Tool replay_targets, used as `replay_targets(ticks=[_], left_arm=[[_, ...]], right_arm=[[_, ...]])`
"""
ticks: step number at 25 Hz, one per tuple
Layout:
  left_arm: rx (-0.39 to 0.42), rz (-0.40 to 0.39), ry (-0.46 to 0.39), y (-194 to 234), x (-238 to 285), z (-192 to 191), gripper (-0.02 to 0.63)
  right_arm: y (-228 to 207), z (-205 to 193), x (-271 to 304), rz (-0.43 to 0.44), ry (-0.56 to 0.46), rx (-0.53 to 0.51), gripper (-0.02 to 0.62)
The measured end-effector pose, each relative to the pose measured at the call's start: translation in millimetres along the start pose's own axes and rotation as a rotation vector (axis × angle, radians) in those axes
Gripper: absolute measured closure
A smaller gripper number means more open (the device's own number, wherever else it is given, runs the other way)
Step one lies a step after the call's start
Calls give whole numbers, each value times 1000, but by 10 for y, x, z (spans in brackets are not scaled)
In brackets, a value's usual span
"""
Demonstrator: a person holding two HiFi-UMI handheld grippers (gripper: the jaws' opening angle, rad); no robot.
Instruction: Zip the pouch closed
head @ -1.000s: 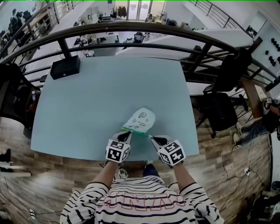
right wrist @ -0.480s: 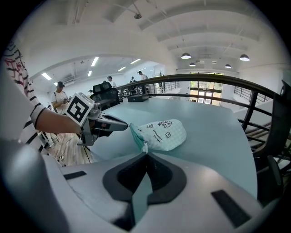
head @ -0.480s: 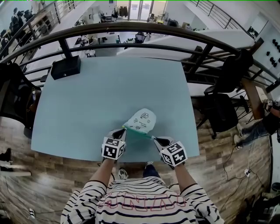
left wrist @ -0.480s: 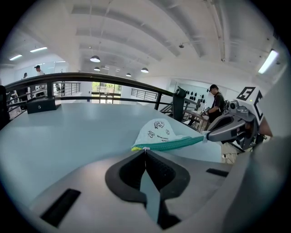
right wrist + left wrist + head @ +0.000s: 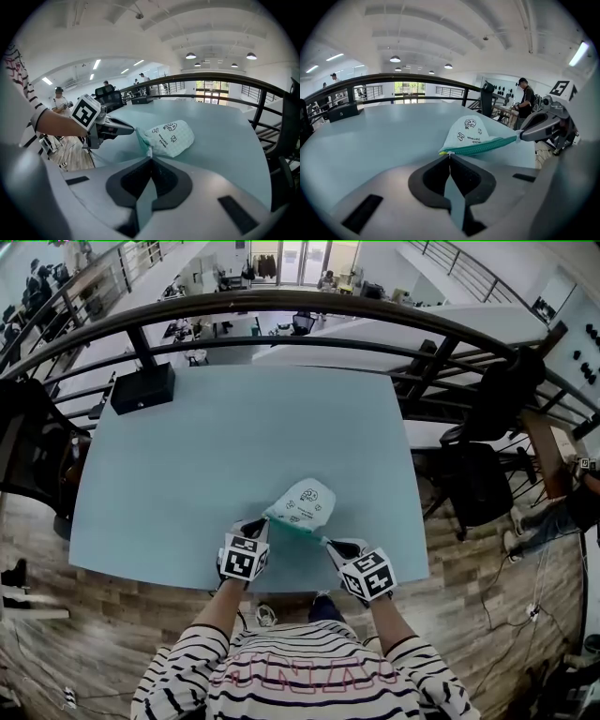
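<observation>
A pale green checked pouch (image 5: 302, 502) with small cartoon prints lies near the front edge of the blue table (image 5: 225, 446). Its teal zipper (image 5: 295, 529) runs along the near side, stretched taut between my two grippers. My left gripper (image 5: 264, 521) is shut on the small white zipper pull (image 5: 449, 153) at the pouch's left corner. My right gripper (image 5: 328, 542) is shut on the white tab (image 5: 149, 151) at the zipper's right end. The left gripper view has the pouch (image 5: 471, 133) just past the shut jaws. The right gripper view shows the pouch (image 5: 171, 137) too.
A black box (image 5: 141, 388) sits at the table's far left corner. A dark metal railing (image 5: 309, 301) curves behind the table. Black chairs (image 5: 473, 479) stand off the right side. The table's front edge (image 5: 187, 573) runs just under my grippers. People stand in the background.
My left gripper has slid left along the zipper to the pouch's left corner, and the zipper edge is now pulled straighter. The right gripper has stayed about where it was.
</observation>
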State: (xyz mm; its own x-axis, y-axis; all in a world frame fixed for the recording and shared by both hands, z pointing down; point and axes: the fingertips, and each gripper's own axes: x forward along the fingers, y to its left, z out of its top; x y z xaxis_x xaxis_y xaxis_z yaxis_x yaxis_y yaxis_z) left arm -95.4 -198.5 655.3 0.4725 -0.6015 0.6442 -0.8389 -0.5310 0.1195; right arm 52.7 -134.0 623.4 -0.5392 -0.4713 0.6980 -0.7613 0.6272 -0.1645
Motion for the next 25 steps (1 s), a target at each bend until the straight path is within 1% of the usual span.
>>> replay_targets(ticks=[5, 8, 13, 18, 25], left_arm=[[24, 2, 18, 8, 10, -33, 580], [41, 3, 37, 4, 22, -64, 580], [64, 3, 55, 7, 41, -116, 578], [51, 12, 86, 44, 25, -214, 578], [41, 32, 64, 95, -120, -202, 578]], right_arm=[[34, -33, 26, 30, 9, 25, 568], [59, -72, 39, 34, 12, 29, 568], [84, -147, 53, 17, 19, 33, 566], [76, -172, 53, -17, 3, 58, 566], [94, -209, -15, -39, -10, 84, 565]])
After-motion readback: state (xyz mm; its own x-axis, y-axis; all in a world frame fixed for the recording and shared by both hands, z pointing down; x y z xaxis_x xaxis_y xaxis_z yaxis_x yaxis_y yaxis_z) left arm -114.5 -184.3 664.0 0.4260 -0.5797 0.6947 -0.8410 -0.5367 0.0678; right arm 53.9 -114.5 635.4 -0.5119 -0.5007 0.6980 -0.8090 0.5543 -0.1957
